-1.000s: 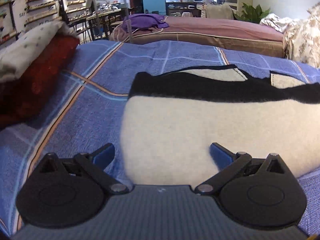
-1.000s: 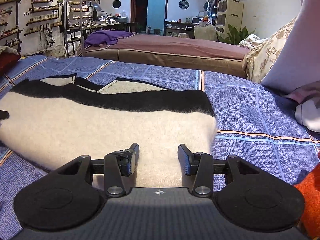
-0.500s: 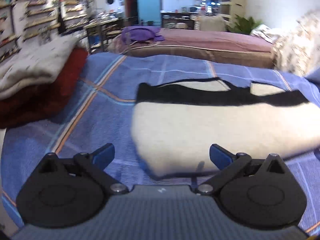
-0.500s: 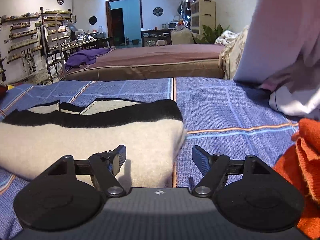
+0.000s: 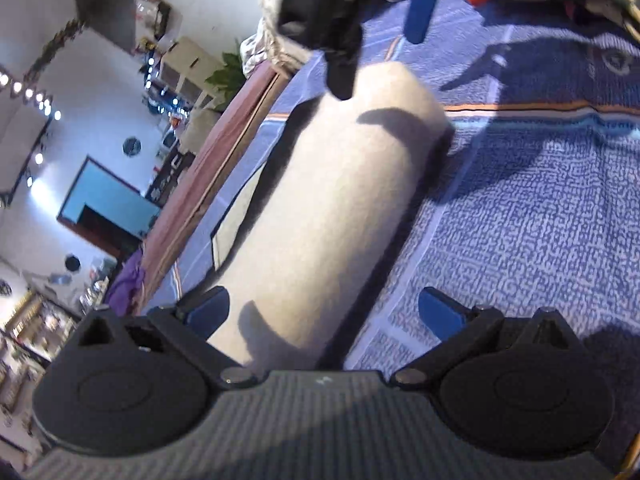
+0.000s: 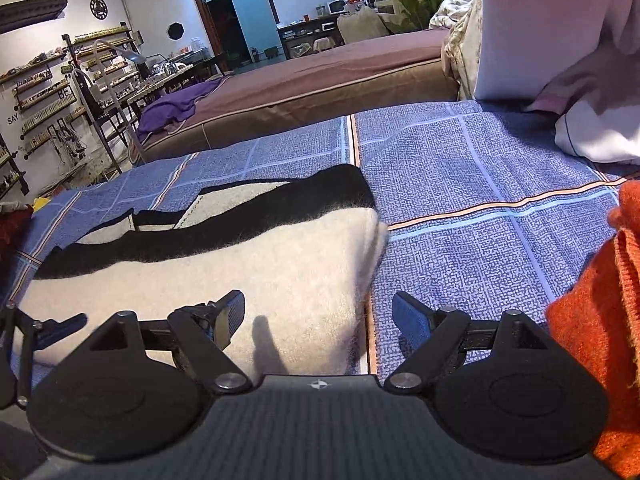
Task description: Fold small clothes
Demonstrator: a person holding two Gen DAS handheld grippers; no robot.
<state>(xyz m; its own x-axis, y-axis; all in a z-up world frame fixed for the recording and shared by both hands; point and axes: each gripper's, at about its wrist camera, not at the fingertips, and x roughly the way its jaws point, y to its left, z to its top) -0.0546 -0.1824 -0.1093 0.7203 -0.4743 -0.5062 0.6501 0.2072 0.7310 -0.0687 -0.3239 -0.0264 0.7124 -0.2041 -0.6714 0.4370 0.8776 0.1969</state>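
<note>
Now the left wrist view is tipped far over compared with a second ago, looking along the blue patterned bedspread and the length of the folded cream-and-black garment, which lies on it as a long soft roll, black band along its far edge. The right gripper has spread wider, holding nothing; the left gripper stands wide and empty.

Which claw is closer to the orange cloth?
The right claw. The orange cloth lies just beside it, while the left claw is at the far end of the folded sweater.
</note>
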